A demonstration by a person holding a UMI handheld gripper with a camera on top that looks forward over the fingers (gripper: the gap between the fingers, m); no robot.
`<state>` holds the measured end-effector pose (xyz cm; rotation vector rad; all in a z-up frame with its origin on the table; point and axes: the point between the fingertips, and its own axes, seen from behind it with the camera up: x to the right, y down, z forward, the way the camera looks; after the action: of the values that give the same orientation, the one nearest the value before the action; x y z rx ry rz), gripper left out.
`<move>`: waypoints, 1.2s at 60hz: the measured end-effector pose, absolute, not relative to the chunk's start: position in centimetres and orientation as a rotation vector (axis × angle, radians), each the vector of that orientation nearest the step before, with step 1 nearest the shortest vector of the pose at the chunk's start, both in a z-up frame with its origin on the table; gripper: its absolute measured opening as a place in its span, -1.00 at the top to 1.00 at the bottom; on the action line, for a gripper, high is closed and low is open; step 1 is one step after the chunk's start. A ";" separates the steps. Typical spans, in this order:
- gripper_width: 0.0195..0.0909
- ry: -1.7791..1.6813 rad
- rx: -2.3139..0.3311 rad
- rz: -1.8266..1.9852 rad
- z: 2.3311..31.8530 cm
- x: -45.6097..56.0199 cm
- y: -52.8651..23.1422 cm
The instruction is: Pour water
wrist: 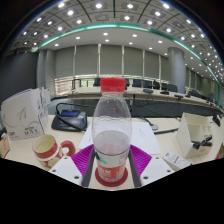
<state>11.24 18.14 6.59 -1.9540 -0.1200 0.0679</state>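
The gripper (pixel 111 165) has its fingers closed against a clear water bottle (pixel 111 130), magenta pads (pixel 84 157) pressing either side; the bottle stands upright between them, red cap (pixel 113 85) on. Just beside the left finger sits a red-rimmed cup (pixel 47 150) on the white table (pixel 160 133). Beyond lies a dark laptop (pixel 70 118).

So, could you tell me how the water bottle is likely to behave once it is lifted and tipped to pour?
The bottle looks like thin clear plastic, so it may give under the pads. It seems largely full, hence probably heavy for its size. Its red cap appears on, so nothing should pour yet. Tall and narrow, it could tip if nudged high up.
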 end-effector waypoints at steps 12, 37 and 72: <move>-0.88 -0.075 -2.033 0.012 9.4 12.2 13.6; -0.86 0.047 -2.306 -0.007 17.2 6.8 -11.2; -0.87 -0.008 -2.230 -0.075 20.0 2.6 -19.5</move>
<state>2.56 -19.52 20.00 -2.2302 -0.0077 -0.0754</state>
